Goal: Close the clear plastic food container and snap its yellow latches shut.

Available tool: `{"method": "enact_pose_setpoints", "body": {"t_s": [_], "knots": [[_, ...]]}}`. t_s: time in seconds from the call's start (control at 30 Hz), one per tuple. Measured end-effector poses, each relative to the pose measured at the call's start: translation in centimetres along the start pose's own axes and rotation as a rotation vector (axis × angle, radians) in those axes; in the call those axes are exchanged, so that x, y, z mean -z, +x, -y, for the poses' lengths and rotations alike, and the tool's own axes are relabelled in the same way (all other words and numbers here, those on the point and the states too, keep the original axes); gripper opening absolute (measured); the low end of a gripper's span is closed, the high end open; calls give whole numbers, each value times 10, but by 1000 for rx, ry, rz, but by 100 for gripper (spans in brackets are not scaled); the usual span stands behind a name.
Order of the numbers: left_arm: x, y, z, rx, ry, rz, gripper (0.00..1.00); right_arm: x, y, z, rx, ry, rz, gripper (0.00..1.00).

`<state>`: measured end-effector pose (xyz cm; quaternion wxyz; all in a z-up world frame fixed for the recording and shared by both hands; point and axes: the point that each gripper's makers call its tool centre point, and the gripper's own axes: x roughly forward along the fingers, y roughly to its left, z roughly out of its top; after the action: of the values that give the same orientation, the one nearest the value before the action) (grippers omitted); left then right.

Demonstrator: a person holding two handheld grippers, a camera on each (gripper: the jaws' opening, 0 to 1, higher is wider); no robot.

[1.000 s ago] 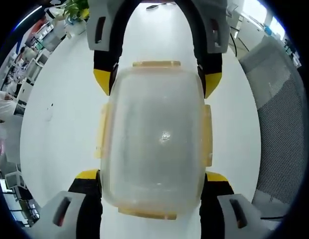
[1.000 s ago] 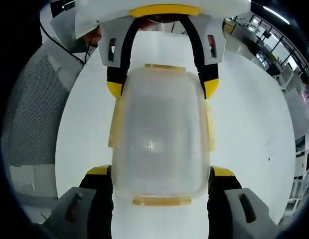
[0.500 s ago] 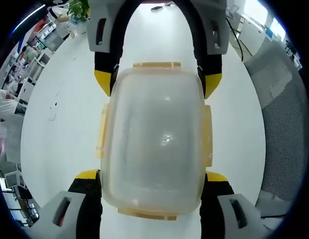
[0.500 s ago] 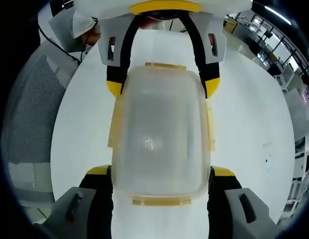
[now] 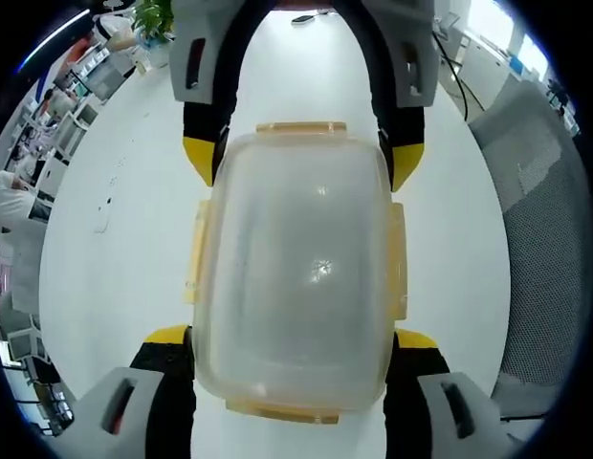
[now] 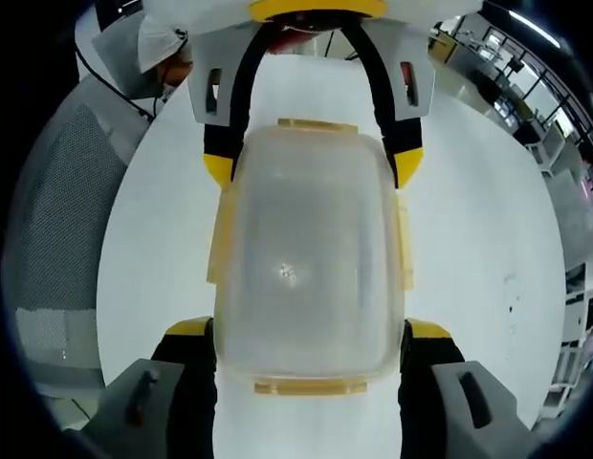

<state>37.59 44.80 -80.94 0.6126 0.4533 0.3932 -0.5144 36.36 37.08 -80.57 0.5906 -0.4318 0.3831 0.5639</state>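
Nothing has moved on the worktop since the earlier frames; only the background at the edges of both views has slid a little, which is the cameras shifting with the hands. At the centre sits the clear plastic food container (image 5: pixel 295 268), seen from above with its lid on, between the two grippers on the white worktop (image 5: pixel 115 249). Its yellow latches (image 5: pixel 298 125) stand out from the rim at both short ends and along both long sides; whether they are snapped shut cannot be told.

In the left gripper view, the left gripper (image 5: pixel 292 339) has one yellow-tipped jaw on each side of the container's near end, spread wide and pressed against its walls. The right gripper (image 5: pixel 301 167) comes in from the top and holds the far end the same way.

The right gripper view mirrors this: container (image 6: pixel 306 258), right gripper (image 6: pixel 308 333) straddling the near end, left gripper (image 6: pixel 311 167) on the far end.

A grey mesh chair back (image 5: pixel 540 239) stands beside the worktop, with a plant (image 5: pixel 148 14) beyond.
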Motion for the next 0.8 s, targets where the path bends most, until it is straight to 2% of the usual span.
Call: {"method": "enact_pose_setpoints", "body": {"t_s": [0.27,0.37,0.53,0.7,0.8], "knots": [[0,0,0,11,10,-1,80,0,-1,0,-7,0,26,77],[0,0,0,8,14,8,80,-1,-2,-1,-6,4,59,77],[4,2,1,-10,69,1,81,-2,-2,0,16,33,121,79],[0,0,-1,-39,38,73,81,-2,0,1,66,65,163,79],[1,-1,-2,-63,6,101,81,-2,-2,5,119,95,197,78]]}}
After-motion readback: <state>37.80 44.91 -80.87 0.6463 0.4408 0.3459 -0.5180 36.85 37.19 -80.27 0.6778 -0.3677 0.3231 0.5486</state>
